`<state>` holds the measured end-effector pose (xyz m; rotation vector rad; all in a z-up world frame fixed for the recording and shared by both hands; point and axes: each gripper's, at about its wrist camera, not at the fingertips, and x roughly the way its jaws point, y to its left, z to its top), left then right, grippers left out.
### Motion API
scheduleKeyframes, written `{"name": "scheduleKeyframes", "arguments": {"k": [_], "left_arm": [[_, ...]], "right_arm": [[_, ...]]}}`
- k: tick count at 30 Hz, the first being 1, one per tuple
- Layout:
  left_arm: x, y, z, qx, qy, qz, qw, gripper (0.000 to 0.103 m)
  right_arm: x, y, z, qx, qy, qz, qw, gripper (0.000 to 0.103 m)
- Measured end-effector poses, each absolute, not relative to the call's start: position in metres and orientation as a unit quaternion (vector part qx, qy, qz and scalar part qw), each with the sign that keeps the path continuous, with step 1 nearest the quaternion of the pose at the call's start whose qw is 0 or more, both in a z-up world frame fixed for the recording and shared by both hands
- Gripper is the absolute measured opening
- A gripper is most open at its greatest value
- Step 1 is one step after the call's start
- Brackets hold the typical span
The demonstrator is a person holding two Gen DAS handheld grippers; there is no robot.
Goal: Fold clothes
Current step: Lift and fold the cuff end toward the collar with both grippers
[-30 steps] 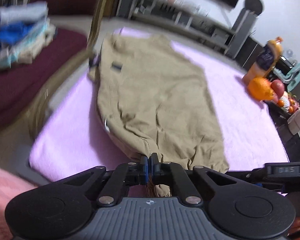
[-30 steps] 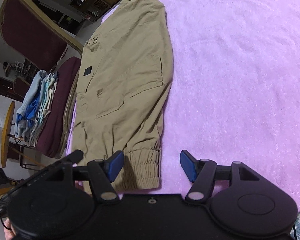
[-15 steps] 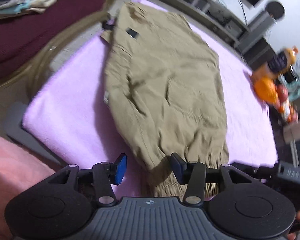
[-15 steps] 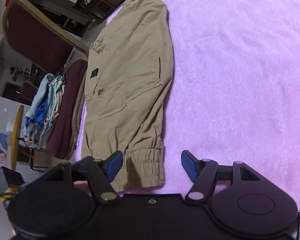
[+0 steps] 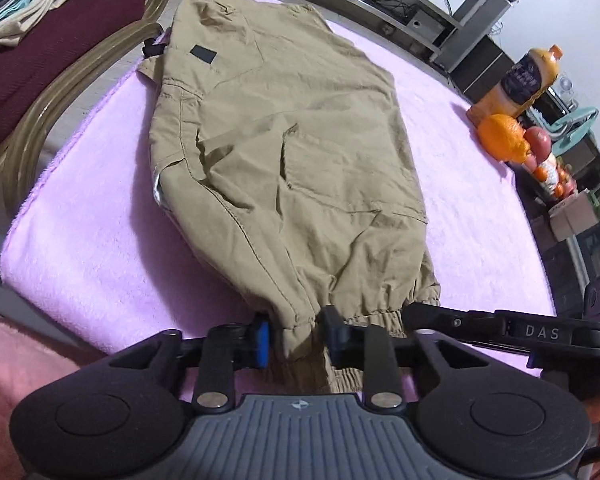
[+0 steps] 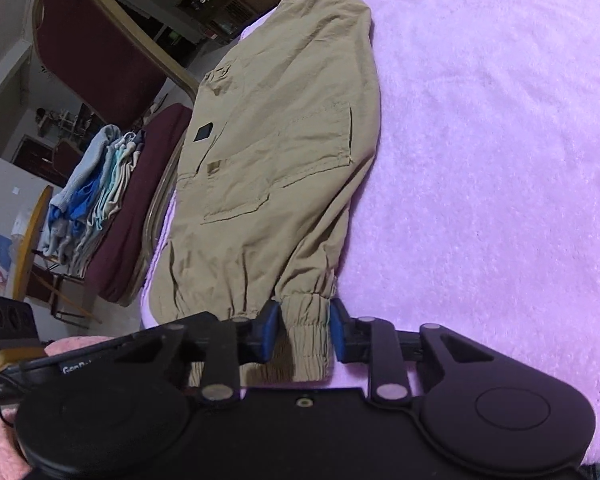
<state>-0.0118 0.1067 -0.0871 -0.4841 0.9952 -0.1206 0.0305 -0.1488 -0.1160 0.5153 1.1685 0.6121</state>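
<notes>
On the pink blanket (image 5: 84, 240) over the tabletop, tan pants (image 5: 284, 152) lie flat, one leg on the other. Left tongs (image 5: 294, 340) and right tongs (image 6: 303, 332) each sit apart around the ankle cuffs (image 6: 306, 320), not pinching yet. I think the grab comes next: squeeze both cuffs, then carry them up to the waist.

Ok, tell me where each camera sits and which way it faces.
Left wrist: on the left hand-held gripper, looking forward from the cuff end up the khaki trousers to the juice bottle; the fingers straddle the cuff.
Right wrist: on the right hand-held gripper, facing along the trousers to the chair; a pink sleeve shows.
Shared: trousers, pink blanket, folded stack.
</notes>
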Motion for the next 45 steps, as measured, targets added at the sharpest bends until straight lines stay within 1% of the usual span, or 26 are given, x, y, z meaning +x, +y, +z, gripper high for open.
{"name": "scheduleKeyframes", "arguments": {"k": [2,7,9,11,14,19,22,25,26,31,33,37,38,41,42,44,45], "left_arm": [[-0.014,0.108,-0.081,-0.239,0.466,-0.061,0.85,0.02],[-0.033,0.116,-0.049,-0.328,0.452,-0.088,0.825,0.019],[-0.043,0.113,-0.044,-0.352,0.457,-0.094,0.811,0.019],[-0.05,0.106,-0.049,-0.363,0.476,-0.09,0.796,0.019],[-0.058,0.095,-0.067,-0.362,0.518,-0.078,0.771,0.019],[-0.047,0.096,-0.055,-0.351,0.511,-0.073,0.781,0.019],[-0.04,0.096,-0.048,-0.344,0.506,-0.07,0.788,0.019],[-0.033,0.096,-0.04,-0.336,0.501,-0.067,0.795,0.025],[-0.031,0.096,-0.038,-0.334,0.499,-0.066,0.797,0.029],[-0.018,0.099,-0.026,-0.321,0.489,-0.06,0.808,0.035],[-0.009,0.104,-0.02,-0.309,0.485,-0.051,0.817,0.041],[0.015,0.11,-0.002,-0.283,0.469,-0.025,0.836,0.041],[0.023,0.112,0.005,-0.274,0.462,-0.017,0.843,0.041],[0.054,0.115,0.03,-0.221,0.428,0.009,0.876,0.046],[0.058,0.116,0.04,-0.209,0.407,0.021,0.889,0.046],[0.062,0.123,0.057,-0.197,0.362,0.028,0.911,0.049],[0.061,0.128,0.064,-0.196,0.338,0.022,0.92,0.051]], "right_arm": [[0.025,-0.154,-0.101,0.252,0.528,0.281,0.761,0.018],[0.003,-0.177,-0.045,0.27,0.497,0.287,0.773,0.018],[-0.009,-0.189,-0.033,0.281,0.497,0.282,0.771,0.018],[-0.02,-0.2,-0.031,0.29,0.507,0.269,0.765,0.018],[-0.037,-0.21,-0.043,0.294,0.534,0.245,0.754,0.018],[-0.044,-0.213,-0.068,0.309,0.571,0.217,0.729,0.019],[-0.041,-0.21,-0.059,0.311,0.564,0.222,0.732,0.019],[-0.033,-0.209,-0.045,0.325,0.551,0.224,0.735,0.02],[-0.029,-0.209,-0.041,0.33,0.548,0.223,0.736,0.02],[-0.006,-0.202,-0.025,0.35,0.53,0.215,0.742,0.021],[0.004,-0.198,-0.021,0.353,0.525,0.211,0.746,0.021],[0.028,-0.186,-0.011,0.355,0.517,0.205,0.751,0.022],[0.038,-0.182,-0.008,0.353,0.512,0.201,0.757,0.023],[0.073,-0.168,0.002,0.343,0.491,0.188,0.778,0.035],[0.085,-0.163,0.005,0.34,0.484,0.183,0.785,0.039],[0.108,-0.154,0.012,0.332,0.469,0.174,0.799,0.04],[0.119,-0.151,0.016,0.324,0.458,0.175,0.809,0.043]]}}
